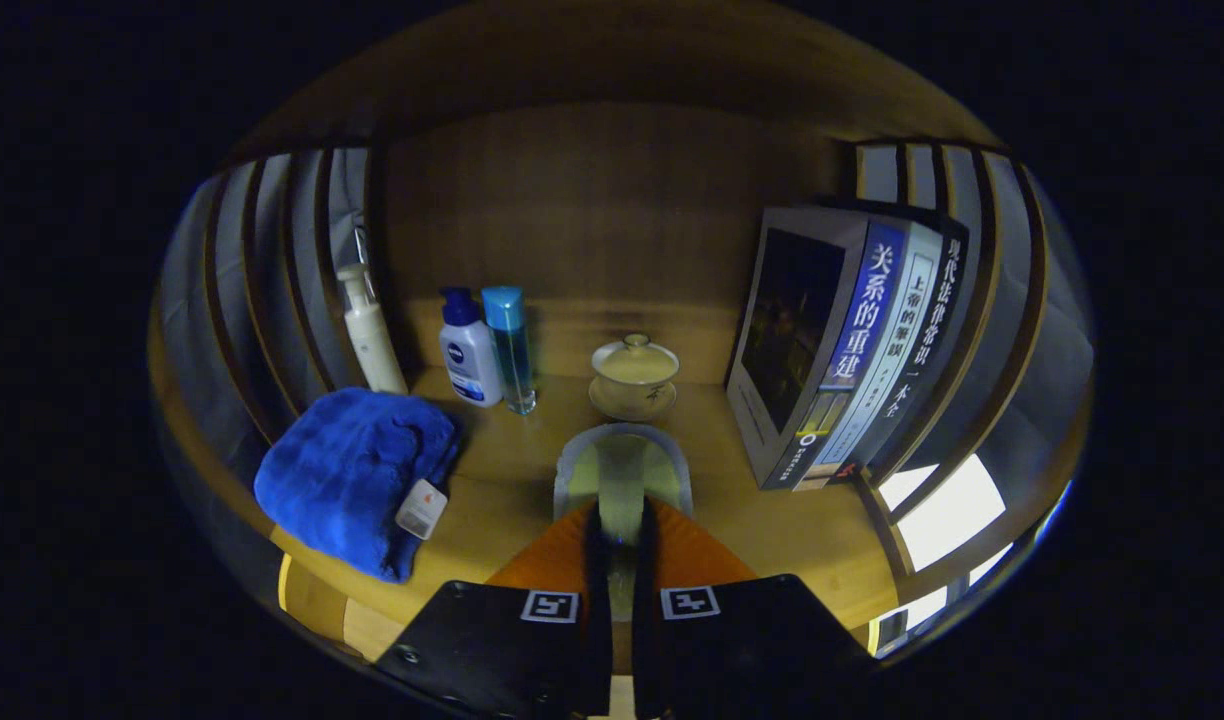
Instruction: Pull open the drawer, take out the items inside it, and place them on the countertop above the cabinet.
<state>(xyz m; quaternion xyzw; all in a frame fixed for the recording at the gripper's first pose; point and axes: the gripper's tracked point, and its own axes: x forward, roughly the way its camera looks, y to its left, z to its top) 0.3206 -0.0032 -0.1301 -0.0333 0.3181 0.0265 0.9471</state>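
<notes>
Claw (622, 525) clamps clear container (622, 470) before lidded cup (634, 375).

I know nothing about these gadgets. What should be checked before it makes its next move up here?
1. Grip: fingers pinch the clear container between them: ok.
2. Container above the countertop: ok.
3. Container already resting on the wood: cannot tell.
4. Gap to the lidded cup just beyond: ok, apart.
5. Room beside the books and blue towel: ok.
</notes>
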